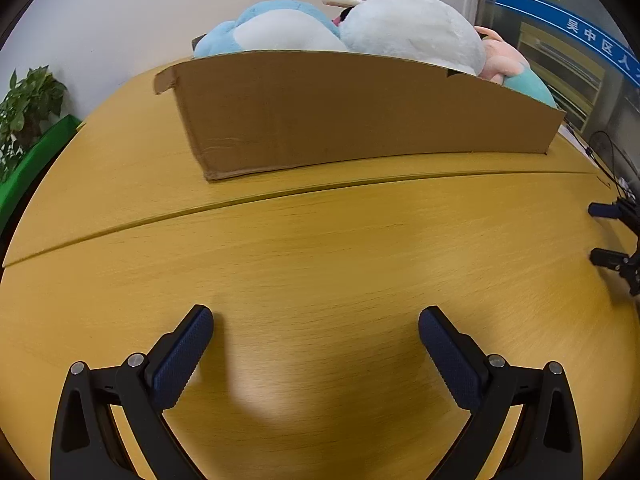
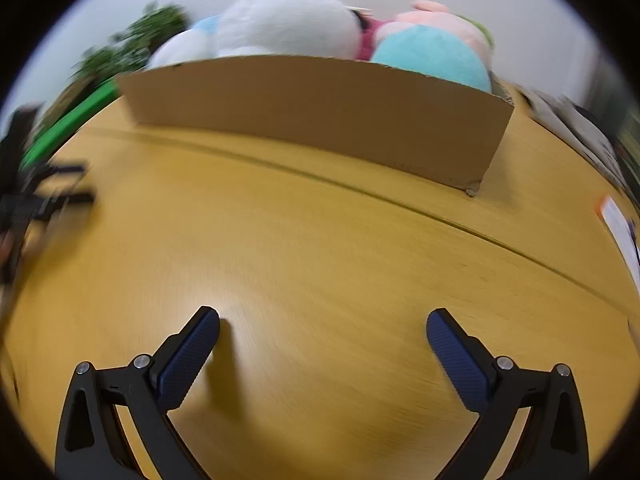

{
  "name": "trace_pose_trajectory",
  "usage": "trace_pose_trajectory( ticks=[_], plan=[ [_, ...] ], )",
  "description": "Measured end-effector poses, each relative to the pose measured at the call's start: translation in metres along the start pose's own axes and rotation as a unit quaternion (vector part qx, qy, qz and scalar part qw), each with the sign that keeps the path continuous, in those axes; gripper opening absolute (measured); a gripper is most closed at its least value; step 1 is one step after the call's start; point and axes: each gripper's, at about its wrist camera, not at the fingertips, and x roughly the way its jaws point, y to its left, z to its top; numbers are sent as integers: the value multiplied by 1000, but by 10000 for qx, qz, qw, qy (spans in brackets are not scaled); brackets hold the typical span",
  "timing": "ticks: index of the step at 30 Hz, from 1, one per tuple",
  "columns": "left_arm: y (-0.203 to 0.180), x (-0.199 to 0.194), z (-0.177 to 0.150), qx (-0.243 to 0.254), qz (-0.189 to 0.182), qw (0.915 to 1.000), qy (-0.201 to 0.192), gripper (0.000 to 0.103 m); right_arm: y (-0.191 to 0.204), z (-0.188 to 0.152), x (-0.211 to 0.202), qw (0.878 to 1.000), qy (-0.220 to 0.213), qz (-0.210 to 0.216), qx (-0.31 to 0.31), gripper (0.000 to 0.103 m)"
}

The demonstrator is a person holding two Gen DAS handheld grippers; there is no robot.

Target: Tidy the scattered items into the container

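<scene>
A cardboard box (image 1: 340, 112) stands at the far side of the wooden table (image 1: 320, 248); it also shows in the right wrist view (image 2: 320, 108). Several plush toys fill it: a blue-and-white one (image 1: 276, 30), a big white one (image 1: 412, 28) and a pink-and-teal one (image 1: 516, 72). In the right wrist view the white plush (image 2: 288, 24) and the teal plush (image 2: 432, 54) rise above the rim. My left gripper (image 1: 316, 320) is open and empty, low over the table. My right gripper (image 2: 323, 322) is open and empty too; it shows at the right edge of the left wrist view (image 1: 612, 236).
A green potted plant (image 1: 28, 108) stands off the table's far left. A seam (image 1: 280, 196) runs across the tabletop in front of the box. Cables (image 1: 608, 160) lie at the right edge. A white paper (image 2: 624, 228) lies at the table's right.
</scene>
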Motion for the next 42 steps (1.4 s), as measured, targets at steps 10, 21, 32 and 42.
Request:
trace_pose_trajectory(
  ticks=[10,21,32,42],
  plan=[
    [82,4,-3,117,-106,9999,-6,103,-74,-37,-32,9994,6,-332,2,103],
    [97,4,0,548,-423,9976,7,103,-108,-46,-46,9990,164,-69,-410,103],
    [94,7,0,552,-422,9976,3,103,-112,-50,-48,9984,163,22,-547,103],
    [94,7,0,549,-422,9976,2,103,-113,-50,-48,9984,166,14,-539,103]
  ],
)
